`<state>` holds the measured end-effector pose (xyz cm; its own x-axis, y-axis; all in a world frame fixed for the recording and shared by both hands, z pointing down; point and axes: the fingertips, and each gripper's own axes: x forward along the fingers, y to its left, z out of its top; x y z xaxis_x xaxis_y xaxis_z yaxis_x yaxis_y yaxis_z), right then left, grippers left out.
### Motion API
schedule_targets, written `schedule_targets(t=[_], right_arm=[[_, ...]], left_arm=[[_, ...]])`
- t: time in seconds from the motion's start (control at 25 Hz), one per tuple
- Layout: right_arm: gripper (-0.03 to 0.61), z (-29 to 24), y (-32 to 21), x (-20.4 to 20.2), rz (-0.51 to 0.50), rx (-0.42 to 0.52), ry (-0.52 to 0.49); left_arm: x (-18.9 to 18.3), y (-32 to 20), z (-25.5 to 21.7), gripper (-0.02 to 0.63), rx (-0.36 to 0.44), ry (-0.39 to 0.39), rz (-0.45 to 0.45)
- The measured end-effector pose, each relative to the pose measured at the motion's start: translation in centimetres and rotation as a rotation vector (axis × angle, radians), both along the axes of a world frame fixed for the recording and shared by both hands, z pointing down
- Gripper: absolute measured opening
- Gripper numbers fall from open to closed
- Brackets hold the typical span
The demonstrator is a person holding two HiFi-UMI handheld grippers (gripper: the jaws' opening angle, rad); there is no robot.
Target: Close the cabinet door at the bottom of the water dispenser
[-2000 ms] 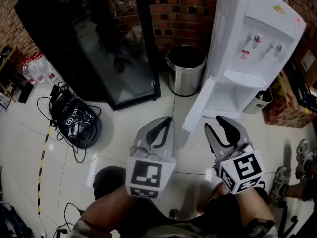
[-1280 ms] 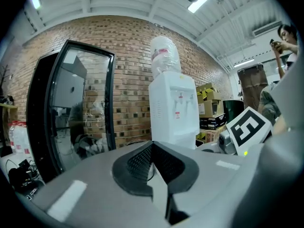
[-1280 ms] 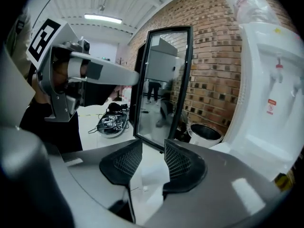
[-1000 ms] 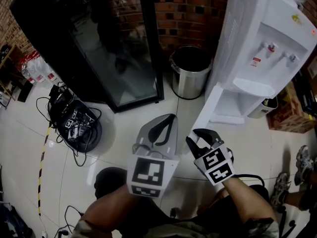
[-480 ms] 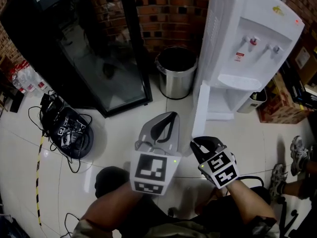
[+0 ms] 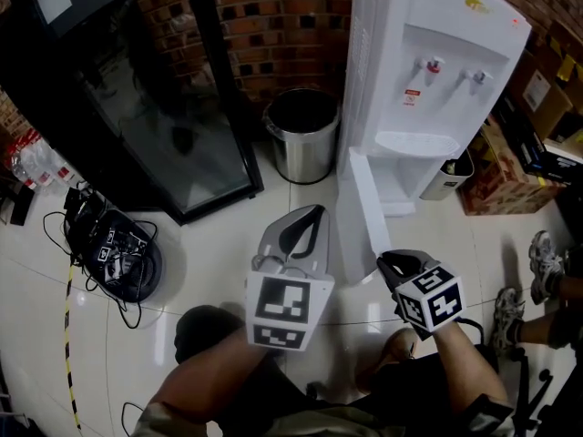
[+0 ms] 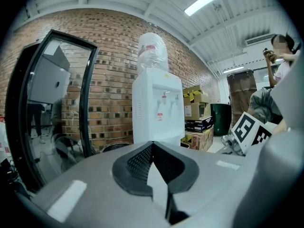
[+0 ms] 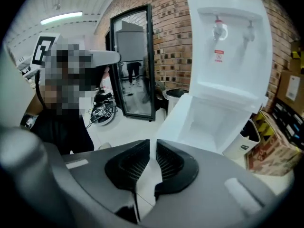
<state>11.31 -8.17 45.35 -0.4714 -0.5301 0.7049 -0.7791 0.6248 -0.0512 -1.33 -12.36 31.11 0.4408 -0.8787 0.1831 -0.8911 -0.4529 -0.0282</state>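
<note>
Cabinet door [image 6: 357, 217] swung open at water dispenser's [image 6: 410, 71] base, white compartment [image 8: 209, 122] showing; steel bin [image 6: 302, 135] beside, inside dark. R gripper [image 6: 393, 264] by door's edge, jaws just narrowed to a slim gap, nothing between; L gripper [image 6: 313, 215] pressed together.

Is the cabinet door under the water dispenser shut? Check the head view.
No, the cabinet door stands swung out from the water dispenser, leaving the white compartment behind it exposed.

Nothing reads clearly; the label [image 6: 412, 97] on the water dispenser [image 6: 392, 25] is blurred.
</note>
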Motion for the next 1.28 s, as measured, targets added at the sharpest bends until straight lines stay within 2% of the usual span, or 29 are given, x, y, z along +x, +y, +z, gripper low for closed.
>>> schedule_targets(t=[0.28,0.84,1.08,1.28], right_arm=[[0.031,0.1,-1.8,6.6,0.160,-0.043,0.006],[0.018,0.1,-6.0,14.8,0.381,-0.006,0.019],[0.012,0.1,-9.4,18.9,0.475,0.011,-0.031],[0.006,0.3,-12.4,21.8,0.574,0.056,-0.026]], left_arm=[[1.0,-0.2,0.8,0.002,-0.014,-0.026,0.014],[5.6,-1.8,2.2,0.002,-0.041,-0.009,0.086],[5.2,-2.9,3.4,0.002,-0.058,-0.031,0.080],[4.5,-5.1,5.0,0.002,-0.088,-0.040,0.059]])
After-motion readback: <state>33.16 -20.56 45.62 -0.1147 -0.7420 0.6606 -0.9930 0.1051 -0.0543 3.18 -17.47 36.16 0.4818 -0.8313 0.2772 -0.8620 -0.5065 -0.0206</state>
